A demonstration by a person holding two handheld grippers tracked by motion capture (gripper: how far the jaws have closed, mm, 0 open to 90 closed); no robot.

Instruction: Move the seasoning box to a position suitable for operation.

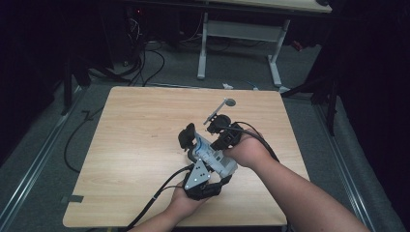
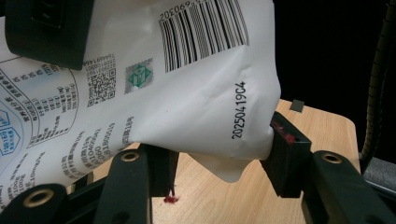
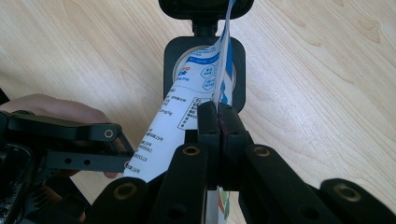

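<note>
Holding a white printed pouch between both tools, low over the near-centre of the worktop. I log the following.

Left hand-held gripper: near edge of the worktop, grey three-cornered plate on top, cable trailing off to the near left. In its own view its two jaws sit either side of the pouch's lower end, the right-hand pad pressed against the folded corner by the printed date code; a barcode and small print cover the face above. I read it as clamped on the pouch.

Right hand-held gripper: in its own view the jaws stand together with the thin sealed edge of the pouch pinched between the pads. The pouch runs away from the camera, blue and white print showing, toward a black square frame lying on the wood beyond it. The other hand and its tool show at the left of that view.

In the high view the right hand sits just right of the left tool, the two almost touching. A thin grey rod with a round disc rises on the far side of them. Beyond the far edge of the worktop, cables lie on the floor.
</note>
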